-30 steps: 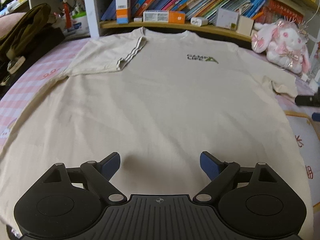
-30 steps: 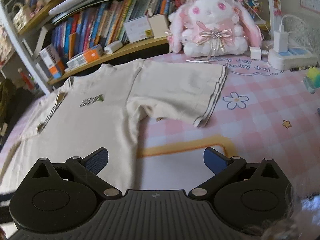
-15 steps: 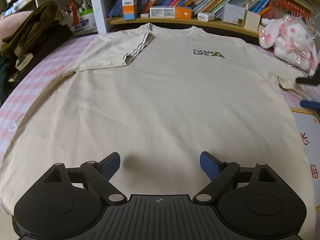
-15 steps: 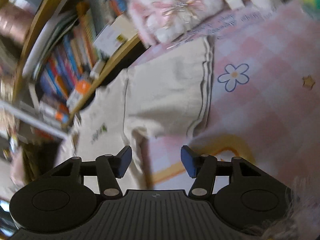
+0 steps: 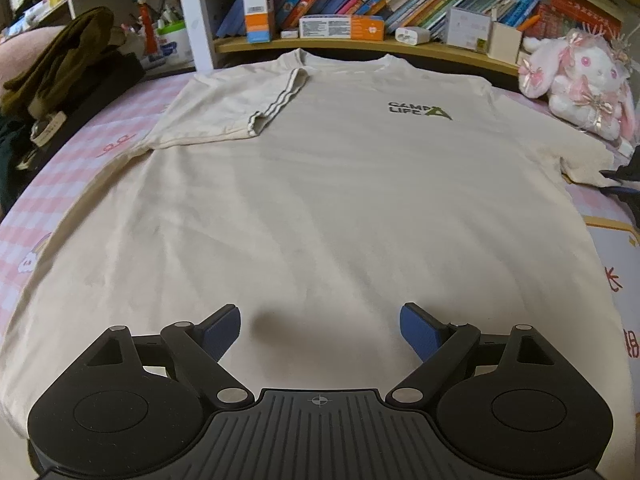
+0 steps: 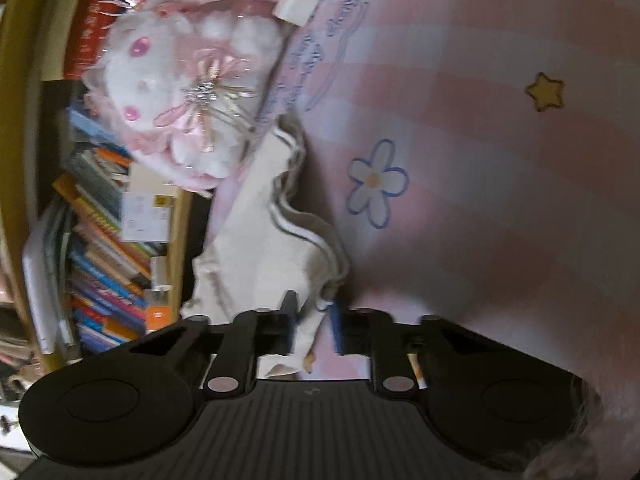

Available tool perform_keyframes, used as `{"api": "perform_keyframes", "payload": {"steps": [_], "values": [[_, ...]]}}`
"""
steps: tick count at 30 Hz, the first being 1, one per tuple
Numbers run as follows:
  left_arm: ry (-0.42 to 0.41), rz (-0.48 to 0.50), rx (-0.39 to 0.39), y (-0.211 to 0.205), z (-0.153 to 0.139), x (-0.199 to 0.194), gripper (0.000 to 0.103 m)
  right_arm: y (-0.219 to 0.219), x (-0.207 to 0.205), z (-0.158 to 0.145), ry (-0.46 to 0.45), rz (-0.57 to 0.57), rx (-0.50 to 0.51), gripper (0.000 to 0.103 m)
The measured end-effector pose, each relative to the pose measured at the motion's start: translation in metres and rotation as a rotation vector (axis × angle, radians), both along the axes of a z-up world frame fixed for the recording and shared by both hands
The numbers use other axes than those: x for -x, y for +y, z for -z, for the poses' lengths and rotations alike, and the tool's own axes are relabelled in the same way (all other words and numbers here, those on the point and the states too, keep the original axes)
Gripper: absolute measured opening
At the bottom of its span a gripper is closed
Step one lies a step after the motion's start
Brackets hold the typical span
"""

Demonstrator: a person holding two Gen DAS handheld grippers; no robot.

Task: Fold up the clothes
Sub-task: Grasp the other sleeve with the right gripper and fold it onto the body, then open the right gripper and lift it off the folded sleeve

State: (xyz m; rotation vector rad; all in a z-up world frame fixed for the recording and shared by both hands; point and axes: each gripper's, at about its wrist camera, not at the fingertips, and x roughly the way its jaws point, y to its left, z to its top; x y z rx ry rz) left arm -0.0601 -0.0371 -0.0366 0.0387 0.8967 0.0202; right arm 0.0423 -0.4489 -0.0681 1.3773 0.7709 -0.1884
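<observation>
A cream T-shirt (image 5: 320,200) with a green chest logo lies face up on the pink checked bed. Its left sleeve (image 5: 224,116) is folded inward onto the chest. My left gripper (image 5: 320,328) hangs open over the shirt's lower part, nothing between its blue pads. In the right wrist view the camera is rolled sideways and blurred; the right sleeve (image 6: 264,224) with its striped hem is bunched and lifted, and my right gripper (image 6: 314,320) is shut on its corner.
A white and pink plush rabbit (image 5: 580,80) sits at the shirt's right shoulder, close to the held sleeve (image 6: 184,92). A bookshelf (image 5: 380,8) runs along the far edge. Dark clothes (image 5: 60,72) are piled at the left.
The right gripper moved in onto the right sleeve, rolled sideways and went from open to shut on the sleeve corner, bunching it. The left gripper pulled back slightly and stayed open.
</observation>
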Motion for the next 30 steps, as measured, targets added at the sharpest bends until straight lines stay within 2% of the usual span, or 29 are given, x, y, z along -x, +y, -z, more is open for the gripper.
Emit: {"api": "perform_keyframes", "payload": {"steps": [4, 6, 9, 12, 16, 18, 25, 26, 27, 28, 29, 30], "values": [[-0.010, 0.026, 0.010, 0.005, 0.000, -0.001, 0.089, 0.004, 0.003, -0.012, -0.021, 0.018, 0.063, 0.008], [-0.017, 0.037, 0.021, 0.009, -0.001, -0.002, 0.089, 0.010, 0.001, -0.025, -0.048, 0.008, 0.126, 0.008], [-0.027, 0.050, 0.044, 0.020, -0.001, -0.005, 0.089, 0.024, -0.012, -0.045, -0.065, -0.021, 0.258, 0.008], [-0.041, 0.055, 0.066, 0.033, -0.004, -0.008, 0.089, 0.044, -0.027, -0.062, -0.042, -0.069, 0.412, 0.008], [-0.046, 0.057, 0.093, 0.051, -0.004, -0.012, 0.089, 0.092, -0.056, -0.093, -0.075, -0.209, 0.676, 0.008], [-0.038, 0.056, 0.101, 0.059, -0.002, -0.014, 0.089, 0.130, -0.070, -0.108, -0.127, -0.335, 0.819, 0.008], [-0.024, 0.058, 0.129, 0.078, 0.001, -0.020, 0.089, 0.302, -0.089, -0.081, -0.252, -1.114, 1.205, 0.008], [-0.024, 0.058, 0.133, 0.079, 0.001, -0.020, 0.089, 0.309, -0.088, -0.072, -0.235, -1.131, 1.187, 0.011], [-0.025, 0.057, 0.136, 0.081, 0.001, -0.021, 0.090, 0.309, -0.087, -0.068, -0.234, -1.110, 1.139, 0.023], [-0.025, 0.056, 0.139, 0.082, 0.001, -0.022, 0.090, 0.307, -0.085, -0.065, -0.239, -1.087, 1.090, 0.043], [-0.025, 0.055, 0.142, 0.084, 0.002, -0.022, 0.090, 0.302, -0.082, -0.067, -0.262, -1.059, 1.035, 0.050], [-0.026, 0.055, 0.145, 0.085, 0.002, -0.023, 0.090, 0.297, -0.079, -0.068, -0.282, -1.036, 0.985, 0.051]]}}
